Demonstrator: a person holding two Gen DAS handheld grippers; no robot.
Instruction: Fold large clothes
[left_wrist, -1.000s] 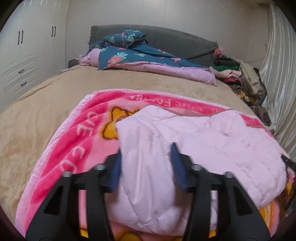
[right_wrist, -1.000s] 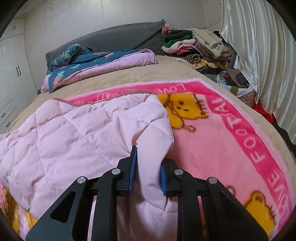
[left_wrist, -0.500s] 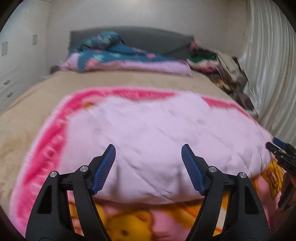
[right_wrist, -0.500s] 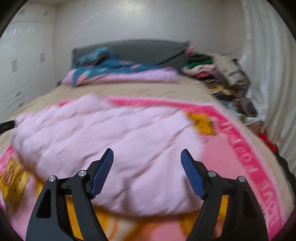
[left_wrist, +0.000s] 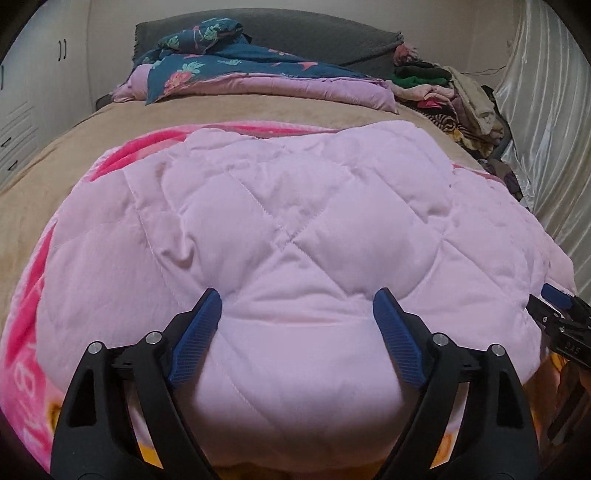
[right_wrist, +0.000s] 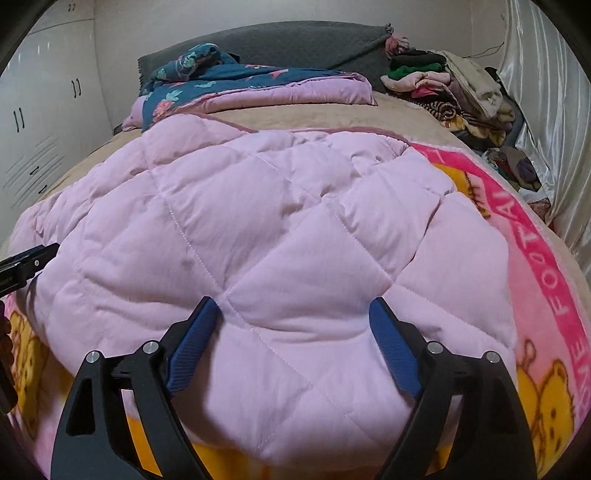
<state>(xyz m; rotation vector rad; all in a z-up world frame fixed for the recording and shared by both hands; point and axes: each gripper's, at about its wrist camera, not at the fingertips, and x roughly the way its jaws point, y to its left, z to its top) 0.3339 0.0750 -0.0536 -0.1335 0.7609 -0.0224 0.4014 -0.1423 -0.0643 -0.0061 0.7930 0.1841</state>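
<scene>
A pale pink quilted garment (left_wrist: 295, 236) lies folded and spread flat on a bright pink bear-print blanket (left_wrist: 26, 354) on the bed; it also fills the right wrist view (right_wrist: 258, 258). My left gripper (left_wrist: 297, 302) is open, its blue pads wide apart just above the garment's near edge, holding nothing. My right gripper (right_wrist: 293, 308) is open the same way over the garment's near edge. The right gripper also shows at the right edge of the left wrist view (left_wrist: 561, 317); the left gripper shows at the left edge of the right wrist view (right_wrist: 26, 264).
The blanket (right_wrist: 535, 302) lies over a tan bedspread (left_wrist: 258, 110). A floral teal and pink duvet (left_wrist: 240, 70) lies by the grey headboard (left_wrist: 332, 37). A pile of clothes (left_wrist: 458, 99) sits at the far right beside a shiny curtain (left_wrist: 546, 129). White wardrobes (right_wrist: 40, 122) stand left.
One second ago both grippers pinched garment folds. Both have let go, opened wide and pulled back; the garment now lies flat, folded over, and both views sit close above its near edge.
</scene>
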